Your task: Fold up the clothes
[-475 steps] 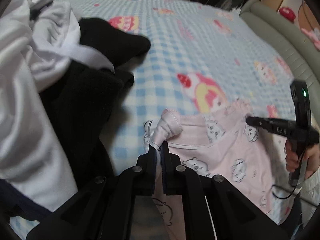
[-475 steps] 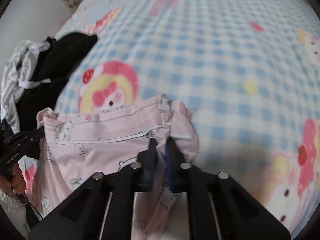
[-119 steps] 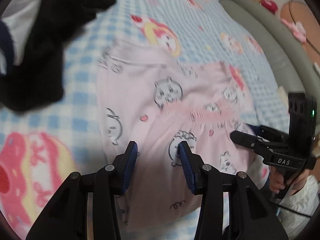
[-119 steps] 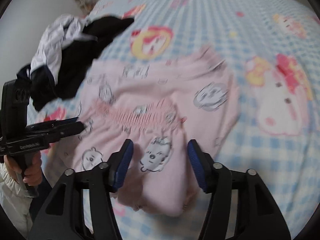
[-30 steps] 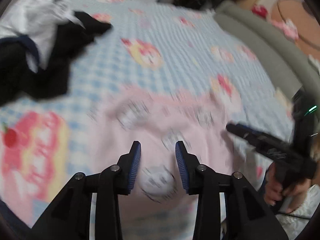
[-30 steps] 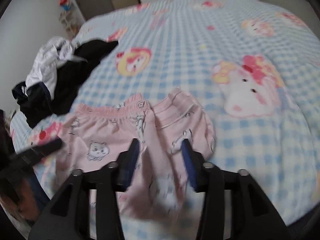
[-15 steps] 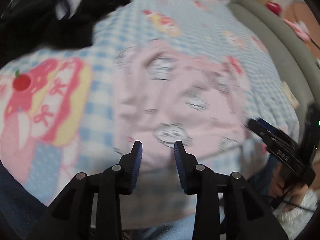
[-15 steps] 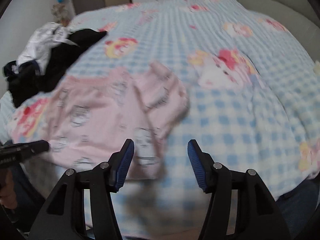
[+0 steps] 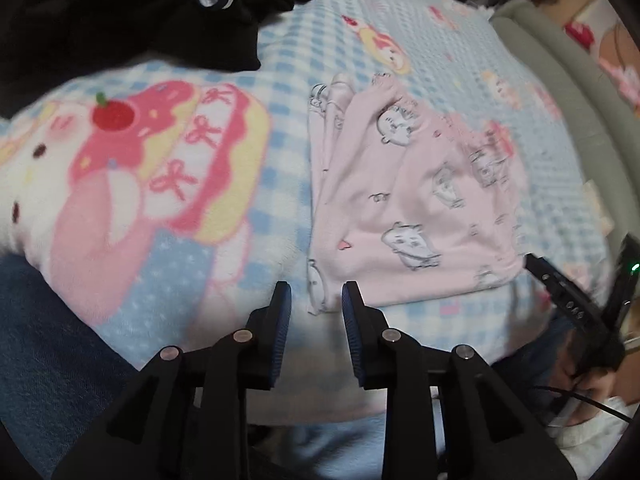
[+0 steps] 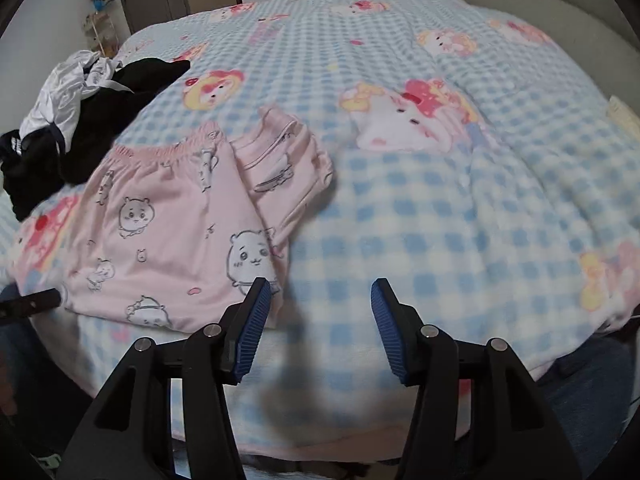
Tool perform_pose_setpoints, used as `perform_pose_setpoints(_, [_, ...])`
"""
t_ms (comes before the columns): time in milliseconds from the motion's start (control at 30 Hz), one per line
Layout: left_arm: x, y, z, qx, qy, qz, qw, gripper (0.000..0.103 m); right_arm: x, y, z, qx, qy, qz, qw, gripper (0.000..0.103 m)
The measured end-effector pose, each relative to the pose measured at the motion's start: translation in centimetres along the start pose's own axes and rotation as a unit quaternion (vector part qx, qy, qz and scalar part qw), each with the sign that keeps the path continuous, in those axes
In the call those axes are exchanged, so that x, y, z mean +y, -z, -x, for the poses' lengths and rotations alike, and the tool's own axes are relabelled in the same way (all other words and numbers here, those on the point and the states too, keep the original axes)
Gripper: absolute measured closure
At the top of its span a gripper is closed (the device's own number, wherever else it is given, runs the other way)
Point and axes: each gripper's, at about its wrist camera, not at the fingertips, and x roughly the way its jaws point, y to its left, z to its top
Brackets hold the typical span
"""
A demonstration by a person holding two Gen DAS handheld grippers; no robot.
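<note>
Lying folded near the front edge of the bed [image 10: 440,208], the pink cartoon-print pyjama trousers [image 10: 168,232] rest flat on a blue-and-white checked blanket [image 9: 280,80] printed with cartoon figures. Elastic waistband toward the far side; folded leg cuffs [image 10: 284,148] stacked at the right of the waistband in the right wrist view. Near hem close to the blanket's front edge, where the cover drops away.

Left gripper [image 9: 314,312]: jaws closing, apart, no cloth between the pads; the trousers' near left corner lies just beyond the tips. Right gripper [image 10: 318,320]: jaws closing but wide apart, empty, over bare blanket just right of the trousers' near right corner (its left pad sits close by that corner; contact cannot be told). In the left wrist view the right gripper shows at the right margin beside the trousers' right edge.

Pile of black and white clothes [image 10: 72,120] at the far left, well apart from the right gripper, its near edge close to the trousers' waistband corner. Open blanket extends right and beyond the trousers. Grey padded bed frame [image 9: 568,92] borders the right side. Blue denim [image 9: 48,352] shows below the bed's front edge.
</note>
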Motion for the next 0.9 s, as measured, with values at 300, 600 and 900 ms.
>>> perform_pose_setpoints(300, [-1.1,-0.4,2.0,-0.033,-0.009,-0.024,0.9991,0.079,-2.7,1.1,0.9,-0.001,0.034,-0.043,0.998,0.053])
perform_pose_setpoints(600, [-7.8,-1.3,-1.9,-0.005,-0.029,-0.090,0.9955,0.078,1.0,1.5,-1.2,0.040,0.004,0.011,0.999,0.052])
perform_pose_setpoints(900, [-5.8,-5.7,2.9,-0.061,-0.072,-0.060,0.9937,0.076,-4.4,-1.6,0.6,0.038,-0.074,-0.054,0.995,0.050])
